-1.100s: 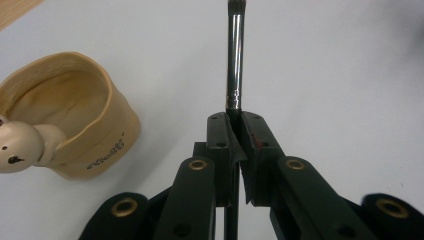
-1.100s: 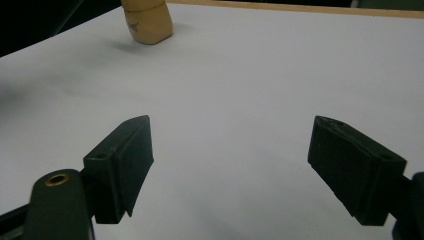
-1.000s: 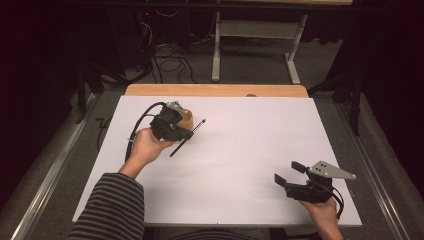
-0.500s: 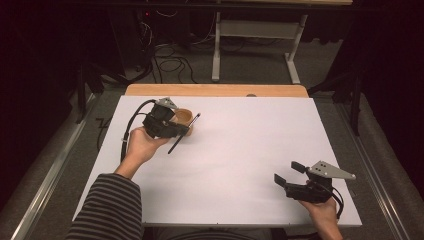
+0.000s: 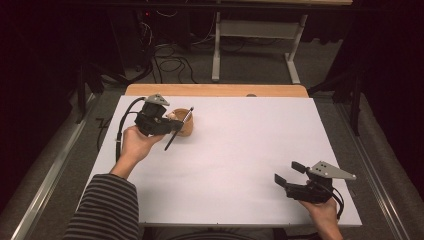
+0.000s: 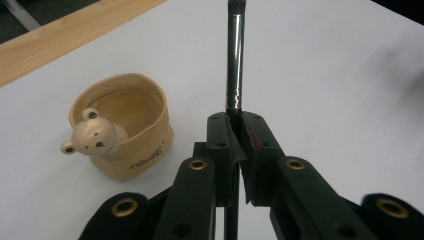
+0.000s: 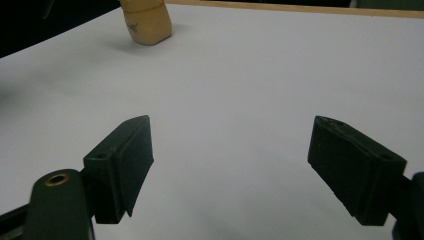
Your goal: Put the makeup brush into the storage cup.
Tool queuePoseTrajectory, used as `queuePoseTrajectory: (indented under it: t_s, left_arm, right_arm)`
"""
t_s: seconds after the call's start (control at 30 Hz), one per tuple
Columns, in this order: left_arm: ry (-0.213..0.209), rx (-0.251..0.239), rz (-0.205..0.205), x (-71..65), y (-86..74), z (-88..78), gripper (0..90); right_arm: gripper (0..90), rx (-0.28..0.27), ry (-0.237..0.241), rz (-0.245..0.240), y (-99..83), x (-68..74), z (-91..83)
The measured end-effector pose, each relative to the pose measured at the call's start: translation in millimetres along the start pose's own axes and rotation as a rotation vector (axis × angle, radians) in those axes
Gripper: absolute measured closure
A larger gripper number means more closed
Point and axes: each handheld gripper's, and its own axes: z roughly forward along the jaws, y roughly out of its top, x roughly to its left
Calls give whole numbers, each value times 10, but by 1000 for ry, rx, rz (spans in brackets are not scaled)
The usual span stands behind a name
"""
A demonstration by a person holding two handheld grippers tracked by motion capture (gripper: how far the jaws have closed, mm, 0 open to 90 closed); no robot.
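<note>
Where the white table top (image 5: 235, 165) meets its near right corner, the right gripper (image 5: 290, 173) rests low in the person's right hand (image 5: 324, 216), its black jaws spread wide with nothing between them. Farther up and to the left, the left hand (image 5: 135, 145) carries the left gripper (image 5: 169, 129), whose jaws are pinched tight around a thin dark brush with a silvery metal ferrule (image 6: 235, 60); the brush slants upward past the jaw tips. Just beside it stands a small tan cup with a bear's head on its front (image 6: 120, 132), upright on the white surface, near the wooden strip at the far edge (image 5: 215, 90).
</note>
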Motion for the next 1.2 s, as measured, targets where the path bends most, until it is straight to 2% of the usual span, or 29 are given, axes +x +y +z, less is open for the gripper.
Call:
queuePoseTrajectory:
  t_s: [0.4,1.2]
  left_arm:
    - [23,-50,-29,69,-20,-111,835]
    - [56,-110,-79,162,14,-80,835]
  right_arm:
    - [198,0,-1,2,-1,0,1]
    - [198,0,3,3,-2,7,3]
